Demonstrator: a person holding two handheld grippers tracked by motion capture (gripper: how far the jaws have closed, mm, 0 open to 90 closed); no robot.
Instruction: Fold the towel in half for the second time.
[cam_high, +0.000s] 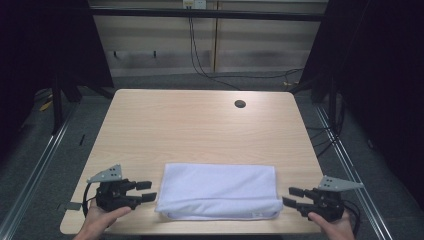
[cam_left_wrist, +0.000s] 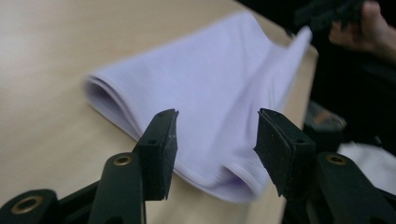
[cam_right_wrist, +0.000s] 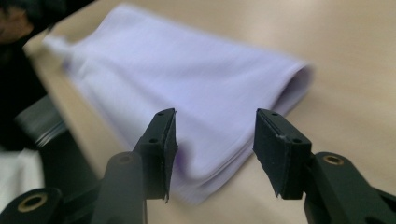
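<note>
Two hand-held grippers at the near edge of the table (cam_high: 200, 125), one per hand. Item one: left gripper (cam_high: 145, 191), black, grey three-cornered plate on top, held in the person's left hand (cam_high: 102, 219); jaws parted, nothing between them, tips pointing toward the towel's left end and just short of it. In the left gripper view the left gripper (cam_left_wrist: 215, 149) has its two pads wide apart with the near corner of the cloth lying beyond the gap. Item two: right gripper (cam_high: 289, 197), same make, held in the right hand (cam_high: 332, 225); jaws likewise spread and empty, tips aimed at the towel's right end, close to it but not touching as far as can be seen. In the right gripper view the right gripper (cam_right_wrist: 214, 149) frames the rounded folded end of the cloth. Item three: white towel (cam_high: 218, 191), folded into a long flat rectangle, lying between the two grippers on the light wood tabletop, its folded edge running along the near side. Item four: round dark cable hole (cam_high: 240, 104) in the tabletop, well beyond both grippers, toward the far right. Item five: black cables (cam_high: 200, 60) hanging against the back wall behind the table.
</note>
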